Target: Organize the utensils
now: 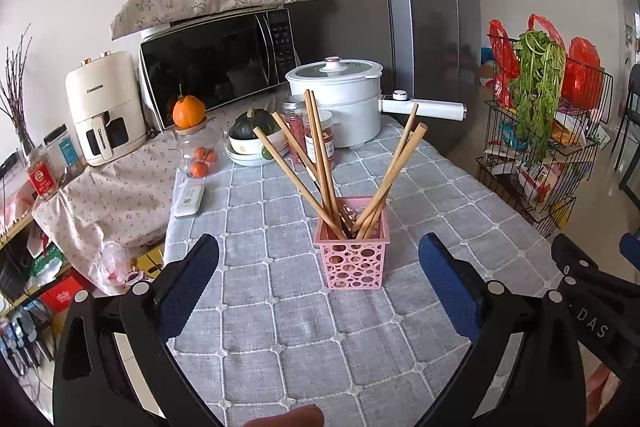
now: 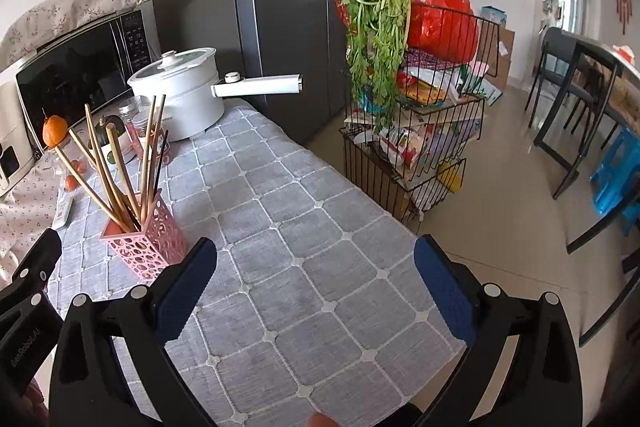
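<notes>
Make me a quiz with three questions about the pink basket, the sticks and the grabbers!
1. Where are the chopsticks?
A. in the pink basket
B. flat on the cloth
C. in the pot

2. What colour is the cloth?
A. red
B. grey with white lines
C. green

3. How are the left gripper and right gripper?
A. both shut
B. both open, empty
C. one holds a chopstick

Answers: 1 A, they stand fanned out of the basket. 2 B, the checks show around the basket. 3 B, wide gaps between the fingers, nothing inside.
</notes>
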### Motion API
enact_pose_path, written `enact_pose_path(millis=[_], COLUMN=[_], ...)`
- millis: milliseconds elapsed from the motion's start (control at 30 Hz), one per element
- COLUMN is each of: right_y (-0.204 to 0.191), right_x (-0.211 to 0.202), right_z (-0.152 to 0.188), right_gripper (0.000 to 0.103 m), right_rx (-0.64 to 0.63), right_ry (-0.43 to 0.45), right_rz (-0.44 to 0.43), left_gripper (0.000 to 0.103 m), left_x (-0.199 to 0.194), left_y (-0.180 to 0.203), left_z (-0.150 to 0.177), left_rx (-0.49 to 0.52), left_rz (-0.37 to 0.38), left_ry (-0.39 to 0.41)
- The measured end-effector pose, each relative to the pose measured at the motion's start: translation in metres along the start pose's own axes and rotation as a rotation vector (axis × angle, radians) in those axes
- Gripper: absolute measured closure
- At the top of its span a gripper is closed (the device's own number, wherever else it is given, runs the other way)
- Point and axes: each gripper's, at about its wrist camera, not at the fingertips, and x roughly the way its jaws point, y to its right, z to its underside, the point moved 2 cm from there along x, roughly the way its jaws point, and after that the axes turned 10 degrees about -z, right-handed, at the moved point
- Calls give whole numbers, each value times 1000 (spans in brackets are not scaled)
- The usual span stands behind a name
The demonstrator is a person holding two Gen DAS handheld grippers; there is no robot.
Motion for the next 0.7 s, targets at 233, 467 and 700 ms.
enact_pose_path(millis=[233,467,700], right_y=[-2,-5,-6], right_x=[-1,1,0], right_z=[0,2,3], right_gripper=[7,7,7], right_rx=[6,5,3], right_ry=[11,5,5], right_rz=[-7,-15,-17], left_gripper=[7,7,7], left_x=[3,3,2], left_y=[-2,-1,-1], left_z=[1,1,1], left_rx=[-13,-14,-11], left_rz=[-3,-3,-4], left_ry=[-13,-18,-22])
